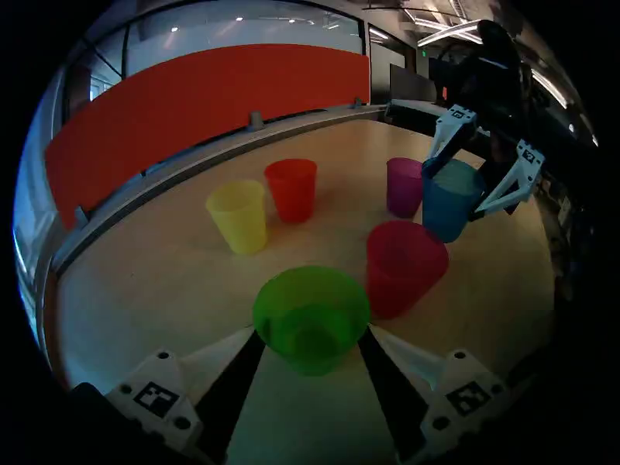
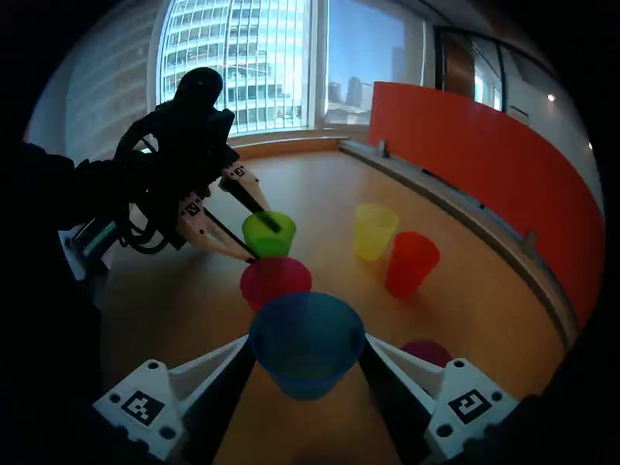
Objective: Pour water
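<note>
My left gripper point(image 1: 311, 341) is shut on a green cup point(image 1: 311, 318), held upright just above the wooden table point(image 1: 155, 294). My right gripper point(image 2: 307, 349) is shut on a blue cup point(image 2: 307, 341), also upright. In the left gripper view the blue cup point(image 1: 451, 198) hangs at the right between the right gripper's fingers point(image 1: 446, 139). In the right gripper view the green cup point(image 2: 269, 232) sits between the left gripper's fingers point(image 2: 221, 232), with a dark-sleeved arm behind. A dark red cup point(image 1: 403, 267) stands between the two held cups. Whether either cup holds water I cannot tell.
A yellow cup point(image 1: 239, 215), an orange-red cup point(image 1: 292, 188) and a purple cup point(image 1: 403, 186) stand on the table farther back. A red partition point(image 1: 201, 101) runs along the table's far edge. Large windows point(image 2: 240, 70) lie behind the person.
</note>
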